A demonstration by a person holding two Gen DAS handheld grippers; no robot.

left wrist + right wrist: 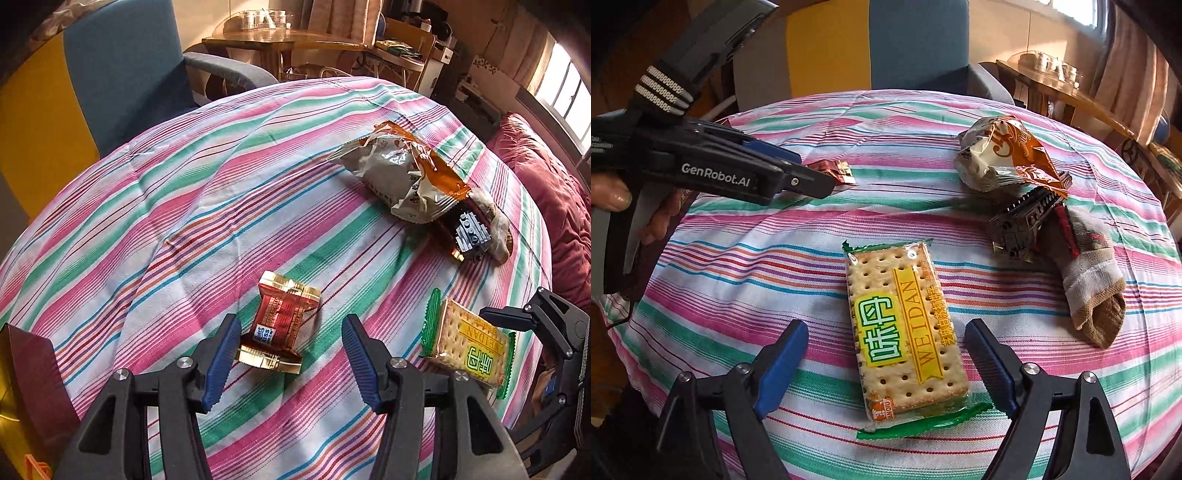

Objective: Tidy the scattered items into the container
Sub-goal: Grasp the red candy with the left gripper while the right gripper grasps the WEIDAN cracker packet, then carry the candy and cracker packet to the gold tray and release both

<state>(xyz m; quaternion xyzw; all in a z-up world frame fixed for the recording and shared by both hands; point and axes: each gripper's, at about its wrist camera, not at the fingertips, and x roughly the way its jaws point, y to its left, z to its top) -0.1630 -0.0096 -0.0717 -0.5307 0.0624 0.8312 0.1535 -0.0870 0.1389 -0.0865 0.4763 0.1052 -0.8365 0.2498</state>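
Look, the right gripper (886, 363) gapes wide around the cracker pack (905, 332), which points lengthwise away; the left gripper (291, 360), wide too, faces the red snack (279, 323).

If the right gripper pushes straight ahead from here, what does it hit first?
Most likely the cracker packet: it lies lengthwise between the open fingers of the right gripper, dead ahead on the striped cloth. Whether the fingers are low enough to touch it is unclear.

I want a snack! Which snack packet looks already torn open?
The crumpled beige-and-orange bag, farthest back on the striped cloth. The small red-and-gold packet and the green-edged cracker packet look flat and sealed.
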